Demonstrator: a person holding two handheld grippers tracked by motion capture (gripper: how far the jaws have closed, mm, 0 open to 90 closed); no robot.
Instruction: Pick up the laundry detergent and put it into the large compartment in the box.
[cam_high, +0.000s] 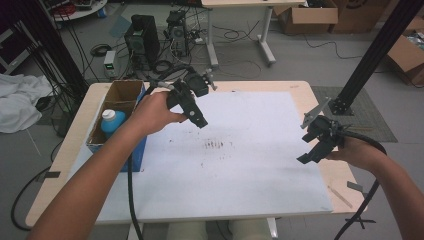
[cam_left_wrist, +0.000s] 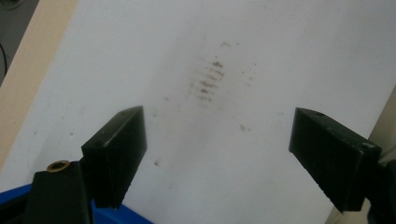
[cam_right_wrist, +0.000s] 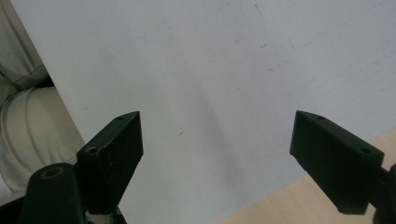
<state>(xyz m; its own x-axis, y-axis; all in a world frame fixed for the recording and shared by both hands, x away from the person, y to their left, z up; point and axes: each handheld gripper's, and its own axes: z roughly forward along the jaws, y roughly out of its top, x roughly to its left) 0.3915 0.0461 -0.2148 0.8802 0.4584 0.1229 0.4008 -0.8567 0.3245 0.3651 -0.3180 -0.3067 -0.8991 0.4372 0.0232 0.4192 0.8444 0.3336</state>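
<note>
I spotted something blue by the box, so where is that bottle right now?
In the high view the bottle stands inside the cardboard box at the table's left edge, just left of the left gripper.

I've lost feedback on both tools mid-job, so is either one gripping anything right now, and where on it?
Nothing is held. The left tool and the right tool both have their jaws wide apart, with bare white sheet between them.

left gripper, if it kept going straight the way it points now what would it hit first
Most likely the white sheet on the table. The left gripper has its jaws wide open with nothing between them, aimed near the brown smudges. Depth is hard to judge, but nothing else shows in that line.
</note>
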